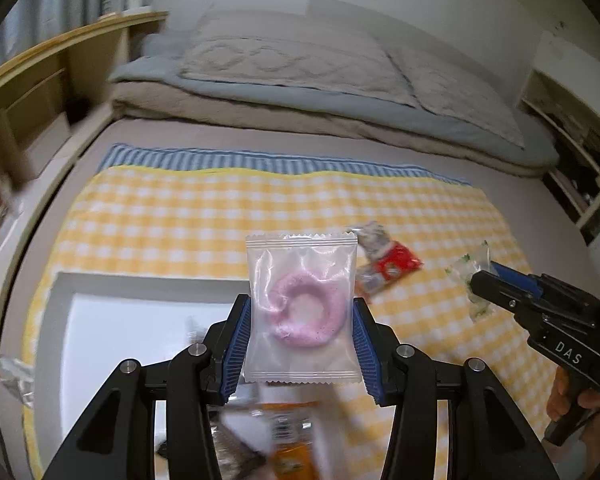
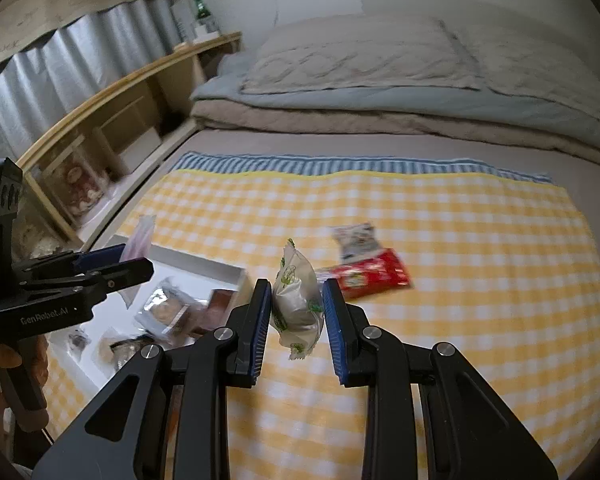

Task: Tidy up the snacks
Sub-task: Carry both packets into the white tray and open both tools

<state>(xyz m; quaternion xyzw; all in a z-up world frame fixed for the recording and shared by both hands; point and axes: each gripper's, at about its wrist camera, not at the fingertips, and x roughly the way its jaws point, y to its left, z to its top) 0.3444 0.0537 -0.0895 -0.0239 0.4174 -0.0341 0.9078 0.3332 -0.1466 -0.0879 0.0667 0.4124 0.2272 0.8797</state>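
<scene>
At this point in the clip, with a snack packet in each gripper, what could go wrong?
1. The left gripper pinches the clear doughnut packet by its side edges only; the slick film might slip out.
2. The right gripper squeezes the white-and-green packet, which looks crumpled; its contents might get crushed.
3. The white tray already looks crowded, so added packets may spill over.

Clear packet [image 1: 302, 308] with a pink ring biscuit, upright at centre frame. White packet with green print [image 2: 296, 304], tilted, mid-frame. Red packet [image 2: 370, 274] flat on the checked cloth, right of centre. More snacks, blurred, perhaps biscuits, in a white tray [image 2: 204, 264] lower left.
</scene>
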